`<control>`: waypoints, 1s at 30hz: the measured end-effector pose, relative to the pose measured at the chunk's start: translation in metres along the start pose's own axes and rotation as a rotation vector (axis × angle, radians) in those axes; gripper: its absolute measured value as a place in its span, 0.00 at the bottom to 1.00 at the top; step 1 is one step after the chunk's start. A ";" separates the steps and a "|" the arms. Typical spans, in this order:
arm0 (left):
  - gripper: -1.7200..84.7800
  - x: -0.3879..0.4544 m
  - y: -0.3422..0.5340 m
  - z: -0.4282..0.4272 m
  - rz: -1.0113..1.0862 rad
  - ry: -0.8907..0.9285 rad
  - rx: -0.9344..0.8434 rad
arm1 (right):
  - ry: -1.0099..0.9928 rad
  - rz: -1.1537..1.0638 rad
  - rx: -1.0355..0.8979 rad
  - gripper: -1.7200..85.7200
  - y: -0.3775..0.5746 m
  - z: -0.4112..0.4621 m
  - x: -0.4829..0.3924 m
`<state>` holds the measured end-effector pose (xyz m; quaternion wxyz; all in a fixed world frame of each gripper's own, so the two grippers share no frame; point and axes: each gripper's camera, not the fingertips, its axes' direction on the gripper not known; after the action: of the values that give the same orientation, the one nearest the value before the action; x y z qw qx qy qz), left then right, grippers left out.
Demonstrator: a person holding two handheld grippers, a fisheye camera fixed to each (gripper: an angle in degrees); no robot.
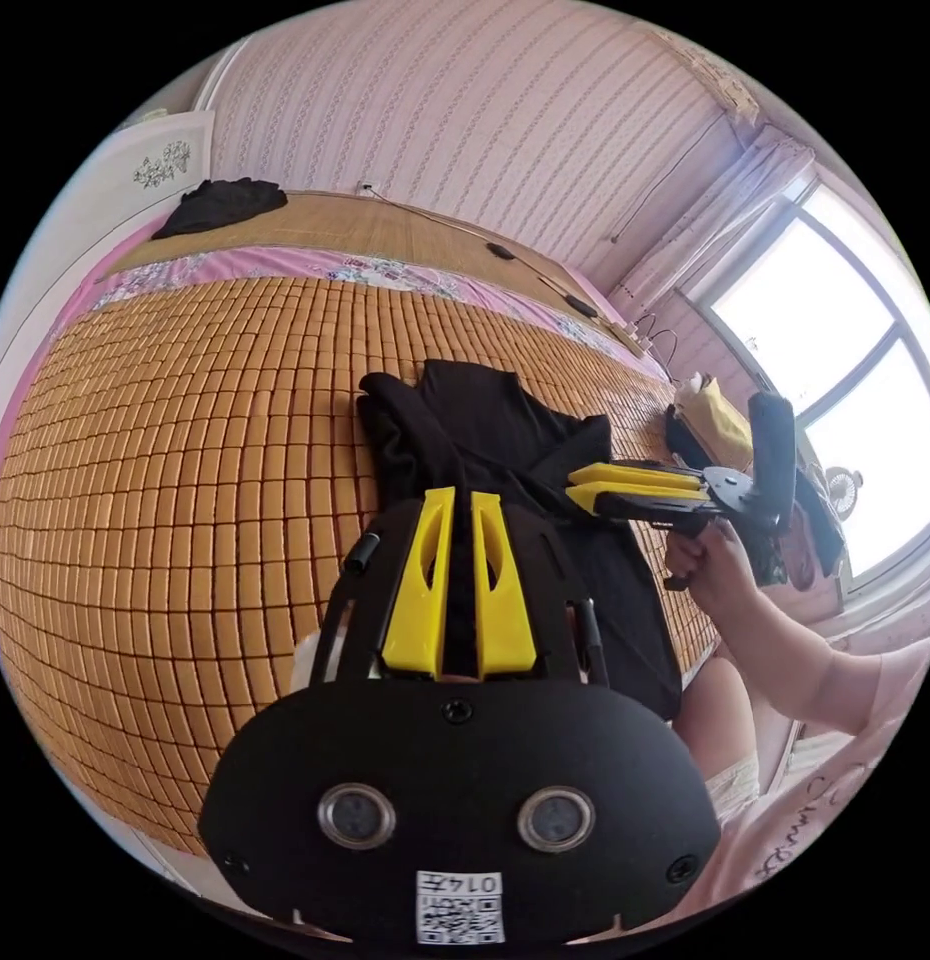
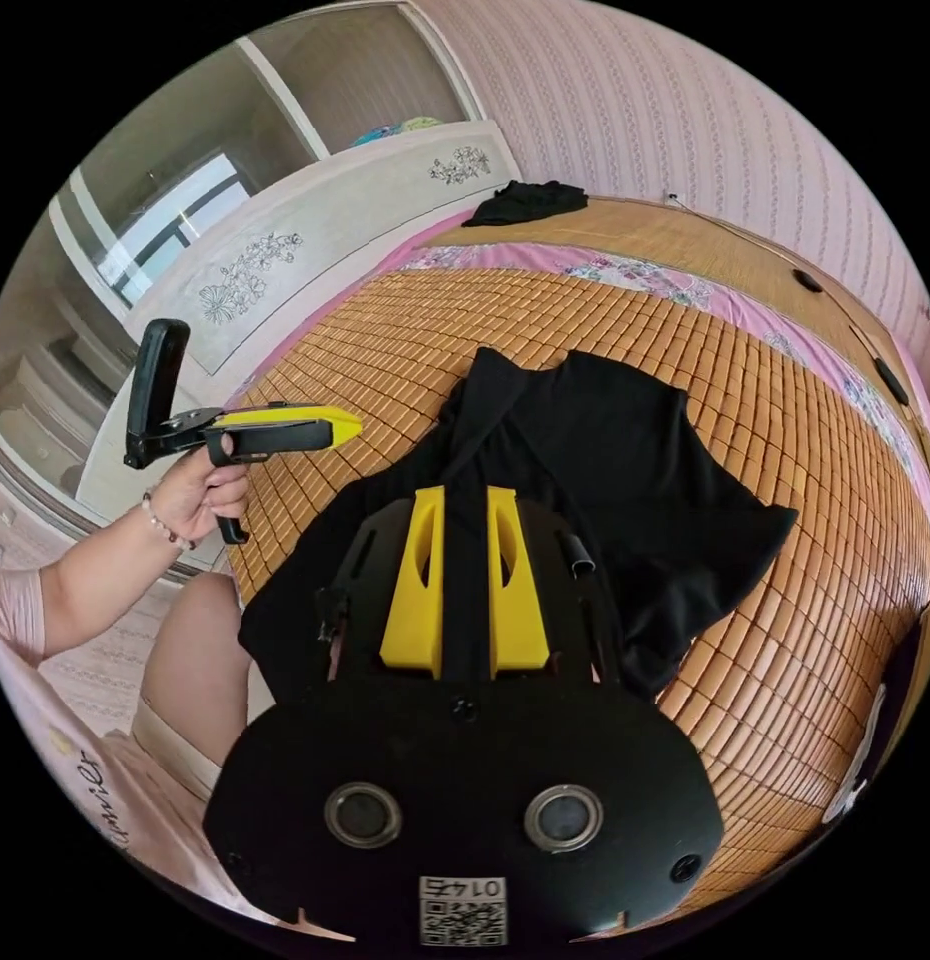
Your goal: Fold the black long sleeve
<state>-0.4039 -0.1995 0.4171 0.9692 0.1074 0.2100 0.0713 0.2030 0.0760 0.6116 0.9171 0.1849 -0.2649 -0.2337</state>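
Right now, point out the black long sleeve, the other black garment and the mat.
black long sleeve (image 2: 625, 470), right gripper view, its body.
other black garment (image 2: 525, 203), right gripper view, its middle.
mat (image 1: 185, 450), left gripper view, bare tiles.

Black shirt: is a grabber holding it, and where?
The left gripper is in the air, clear of the black shirt, and holds nothing. The right gripper points at the shirt's edge, but whether it grips cannot be told.
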 end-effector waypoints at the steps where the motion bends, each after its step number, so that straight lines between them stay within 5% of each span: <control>1: 0.08 0.000 -0.006 0.006 0.005 -0.006 -0.006 | 0.065 0.016 -0.038 0.10 -0.018 0.011 0.006; 5: 0.13 0.002 -0.035 0.060 0.039 -0.072 -0.132 | 0.222 0.019 -0.228 0.11 -0.050 0.052 0.022; 10: 0.02 0.009 -0.032 0.106 0.152 -0.290 -0.289 | 0.231 -0.036 -0.285 0.03 -0.065 0.053 0.027; 14: 0.01 0.005 -0.019 0.039 0.240 -0.084 -0.002 | 0.223 -0.082 -0.098 0.02 -0.065 -0.013 0.021; 18: 0.01 0.015 0.039 -0.051 0.578 0.244 0.247 | 0.155 -0.150 0.114 0.02 -0.027 -0.085 0.002; 24: 0.01 -0.026 0.132 -0.030 0.373 0.128 -0.127 | 0.111 -0.172 -0.132 0.09 0.050 -0.070 -0.004; 30: 0.04 -0.019 0.138 -0.024 0.256 0.041 -0.133 | -0.027 -0.091 -0.141 0.16 0.035 -0.074 0.003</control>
<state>-0.4440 -0.0651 0.4361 0.9526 0.0672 0.2092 0.2104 0.2592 0.1189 0.5702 0.9127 0.1285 -0.2514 -0.2955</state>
